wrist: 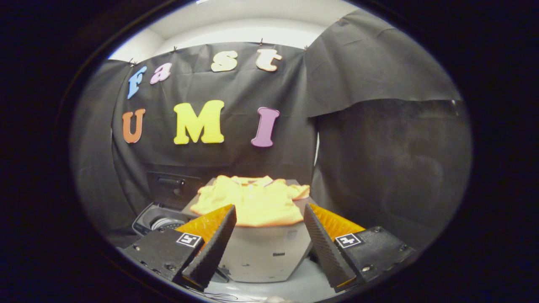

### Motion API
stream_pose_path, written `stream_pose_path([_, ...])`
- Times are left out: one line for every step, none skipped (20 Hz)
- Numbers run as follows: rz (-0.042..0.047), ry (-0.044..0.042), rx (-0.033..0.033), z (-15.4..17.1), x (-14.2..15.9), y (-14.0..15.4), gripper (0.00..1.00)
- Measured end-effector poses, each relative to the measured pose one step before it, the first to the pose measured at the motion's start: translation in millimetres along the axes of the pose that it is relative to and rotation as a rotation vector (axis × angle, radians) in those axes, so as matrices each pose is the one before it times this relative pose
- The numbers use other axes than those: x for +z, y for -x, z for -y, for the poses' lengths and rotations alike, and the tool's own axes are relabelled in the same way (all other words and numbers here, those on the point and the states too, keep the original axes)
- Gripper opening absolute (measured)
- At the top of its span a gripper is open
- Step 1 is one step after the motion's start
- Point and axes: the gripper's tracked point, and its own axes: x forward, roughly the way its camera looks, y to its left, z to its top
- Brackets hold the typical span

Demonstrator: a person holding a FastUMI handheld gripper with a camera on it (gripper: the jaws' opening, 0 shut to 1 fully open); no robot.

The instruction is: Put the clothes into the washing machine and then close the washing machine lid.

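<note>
A yellow shirt [252,200] lies spread flat on top of a grey box-like stand [263,254], ahead of my fingers. My gripper [269,214] is open, its two fingers wide apart, nothing between them, and it hangs short of the shirt's near edge. To the left of the stand and lower down sits the small washing machine [162,221], its lid [172,187] raised upright at the back, the drum's mouth open and facing up.
Black cloth walls close in behind the stand and on the right. The stand rests on a pale floor surface [303,286] just below my fingers. The washing machine stands close against the left wall.
</note>
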Motion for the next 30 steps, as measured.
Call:
stream_pose_path([0.00450, 0.00101, 0.01573, -3.42, 11.33, -17.15, 1.00])
stream_pose_path([0.00258, -0.00006, 0.01125, -2.63, 10.53, -17.93, 1.00])
stream_pose_path([0.00221, -0.00238, 0.01494, -3.53, 9.53, -17.97, 1.00])
stream_pose_path([-0.00353, -0.00330, 0.01815, -5.24, 8.52, -16.52, 1.00])
stream_pose_path([-0.00544, -0.00068, 0.01113, -2.18, 5.71, -17.31, 1.00])
stream_pose_path([-0.00307, -0.00238, 0.01135, -2.53, 7.31, -15.22, 1.00])
stream_pose_path([-0.00017, -0.00573, 0.01250, -4.77, 8.55, -17.04, 1.00])
stream_pose_path([-0.00173, -0.00442, 0.01062, -3.20, 5.29, -13.49, 1.00])
stream_pose_path([-0.00541, -0.00170, 0.00839, -3.22, 4.01, -15.40, 1.00])
stream_pose_path([-0.01125, 0.00286, 0.00394, -0.74, 1.38, -14.25, 1.00])
stream_pose_path([-0.01784, 0.00622, -0.00134, 0.02, -1.39, -14.05, 1.00])
stream_pose_path([-0.02492, 0.00856, -0.00057, -0.24, -2.47, -13.99, 1.00])
stream_pose_path([-0.02453, 0.00333, -0.00108, -0.24, -2.96, -11.57, 1.00])
stream_pose_path([-0.03575, 0.00375, -0.00358, 0.08, -3.65, -11.55, 1.00])
stream_pose_path([-0.03270, 0.00315, 0.00163, -0.82, -7.07, -10.54, 1.00])
stream_pose_path([-0.03373, 0.00061, 0.00202, -0.74, -4.82, -9.20, 1.00])
stream_pose_path([-0.02801, -0.00228, 0.00626, -0.92, -3.79, -9.76, 1.00])
stream_pose_path([-0.02802, -0.00190, 0.00828, -1.91, -3.96, -7.97, 1.00])
stream_pose_path([-0.03054, 0.00157, 0.00234, 0.20, -6.22, -6.93, 1.00])
stream_pose_path([-0.03366, 0.00653, -0.00024, -0.25, -6.40, -7.24, 1.00])
stream_pose_path([-0.03027, 0.00408, -0.00251, 0.01, -5.68, -3.64, 1.00])
stream_pose_path([-0.03625, 0.00841, -0.00091, 0.68, -8.38, -5.03, 1.00])
stream_pose_path([-0.04737, 0.00637, 0.00423, -0.11, -10.38, -8.47, 1.00])
stream_pose_path([-0.04179, -0.00601, 0.00585, -1.80, -8.55, -5.55, 1.00])
stream_pose_path([-0.04229, -0.01181, 0.00297, -0.11, -9.61, -5.34, 1.00])
stream_pose_path([-0.04334, -0.01245, -0.01300, 3.13, -8.32, -5.39, 1.00])
stream_pose_path([-0.03389, -0.00842, 0.00060, -0.95, -6.57, -5.97, 1.00])
stream_pose_path([-0.02601, -0.00973, -0.00195, 0.07, -4.87, -5.94, 1.00])
stream_pose_path([-0.02113, -0.00430, -0.00410, 1.47, -4.89, -3.92, 1.00])
stream_pose_path([-0.01708, 0.00101, -0.00446, 0.66, -2.35, -3.67, 0.99])
